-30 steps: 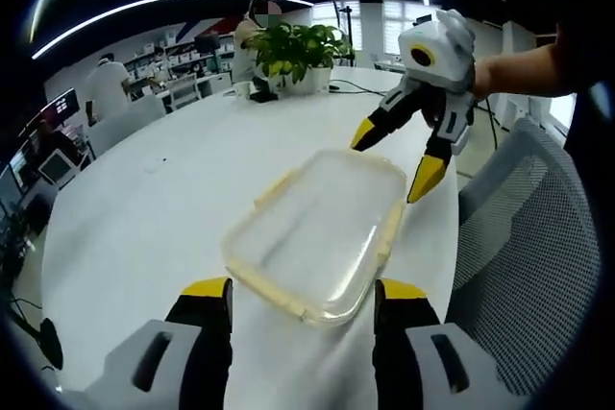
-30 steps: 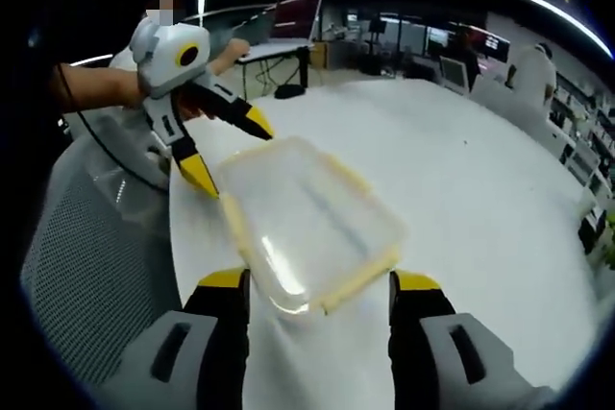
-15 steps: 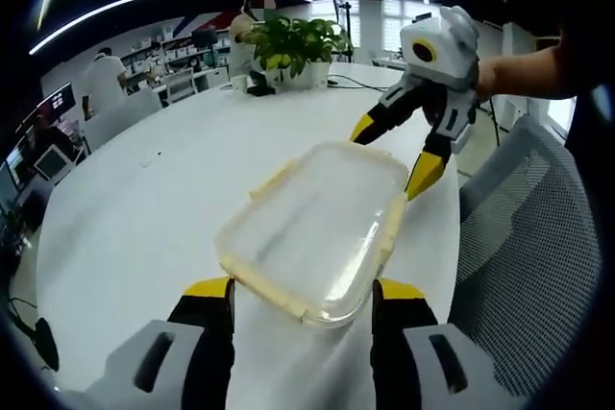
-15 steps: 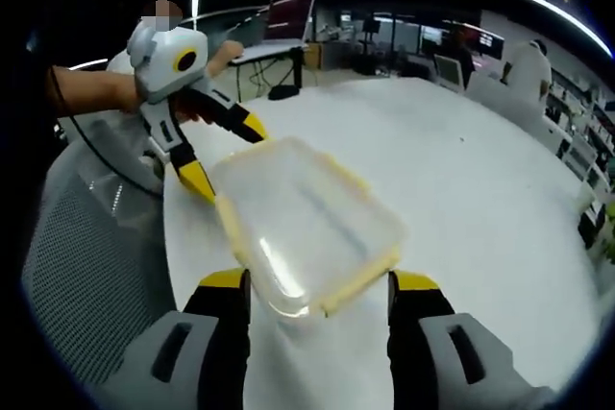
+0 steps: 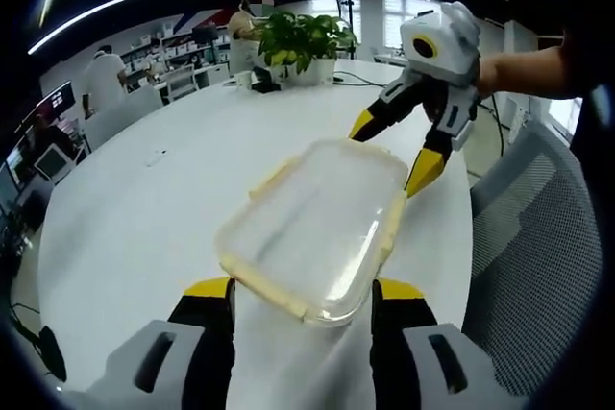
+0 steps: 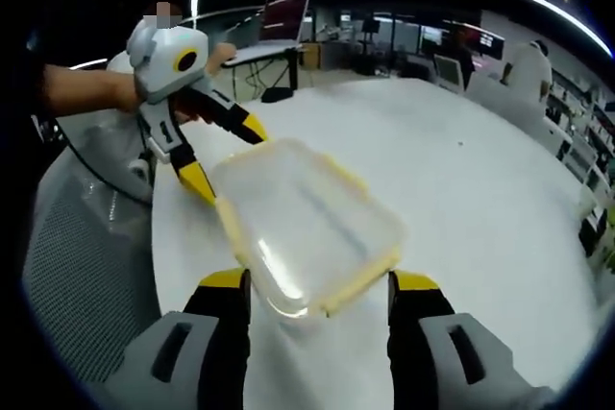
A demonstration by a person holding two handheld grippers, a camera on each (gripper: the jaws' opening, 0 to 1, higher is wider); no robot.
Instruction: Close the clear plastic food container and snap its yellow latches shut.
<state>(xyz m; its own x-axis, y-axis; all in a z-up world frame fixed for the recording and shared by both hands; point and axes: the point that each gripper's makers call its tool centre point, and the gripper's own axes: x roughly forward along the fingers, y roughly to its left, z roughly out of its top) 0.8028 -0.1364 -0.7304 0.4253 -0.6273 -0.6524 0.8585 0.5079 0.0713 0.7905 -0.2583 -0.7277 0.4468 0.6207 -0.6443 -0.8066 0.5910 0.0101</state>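
Container (image 5: 312, 228), lid on, on white table (image 5: 144, 218). Left gripper (image 5: 301, 297) spread at its 6 o'clock end; right gripper (image 6: 307, 293) spread opposite.

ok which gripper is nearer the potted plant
Right. The right gripper sits at the container's far end, toward the potted plant; the left gripper is at the opposite end, farther away.

Food container (image 5: 312, 228) lying on the tabletop (image 5: 144, 208) near its edge, lid on. Left claw (image 5: 300, 300) at one short end, jaws spread to either side; right claw (image 5: 392, 156) at the opposite end, jaws likewise spread. Potted plant (image 5: 298, 40) at the far tabletop edge. Mesh chair (image 5: 538, 247) beside the tabletop.
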